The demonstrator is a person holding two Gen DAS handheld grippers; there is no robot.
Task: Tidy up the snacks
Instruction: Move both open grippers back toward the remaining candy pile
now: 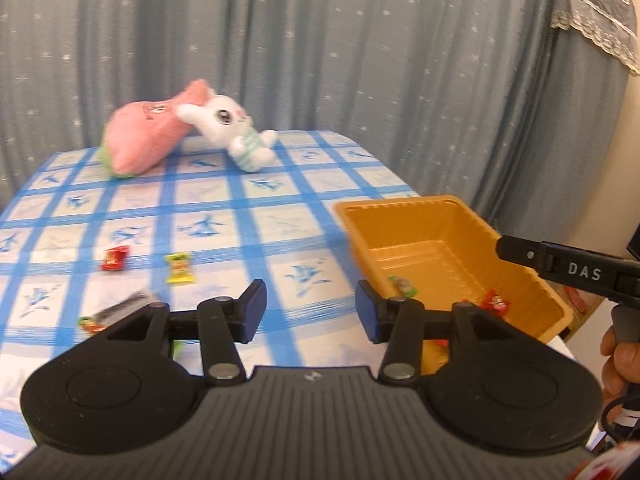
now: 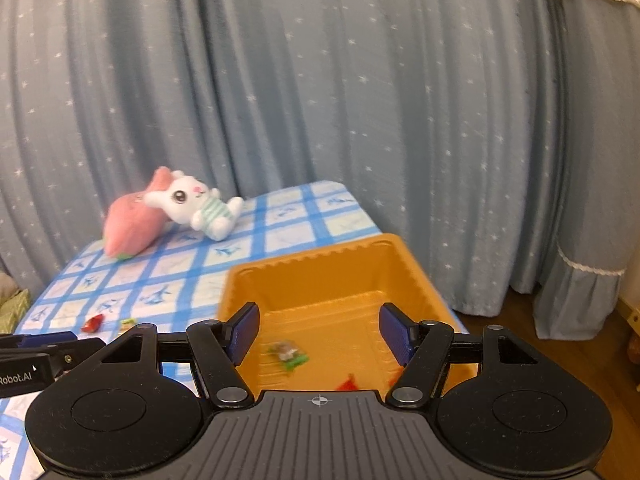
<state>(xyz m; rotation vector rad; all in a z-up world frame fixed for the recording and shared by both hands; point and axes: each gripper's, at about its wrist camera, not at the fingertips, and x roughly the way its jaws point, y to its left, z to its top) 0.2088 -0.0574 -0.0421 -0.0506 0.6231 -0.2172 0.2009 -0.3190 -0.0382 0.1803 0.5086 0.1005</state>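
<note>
A home room: star-dotted grey-blue fabric curtains (image 1: 320, 40) hang behind the blue-checked tablecloth (image 1: 240, 208), where a white plush rabbit (image 1: 232, 128) lies.

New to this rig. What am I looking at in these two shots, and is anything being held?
There is no robot arm. A person holds a two-finger grasping tool in each hand, and each tool carries a fisheye camera looking forward along its fingers.

The left wrist view shows the left tool from behind, with the right tool entering from the right edge. The right wrist view shows the right tool over the orange tray.

Both tools are open and hold nothing.

On the blue checked tablecloth lie loose snacks: a red candy, a yellow candy and a silver wrapper. The orange tray already holds a green-wrapped snack and red ones. At the far end lie a white plush rabbit and a pink plush.
</note>
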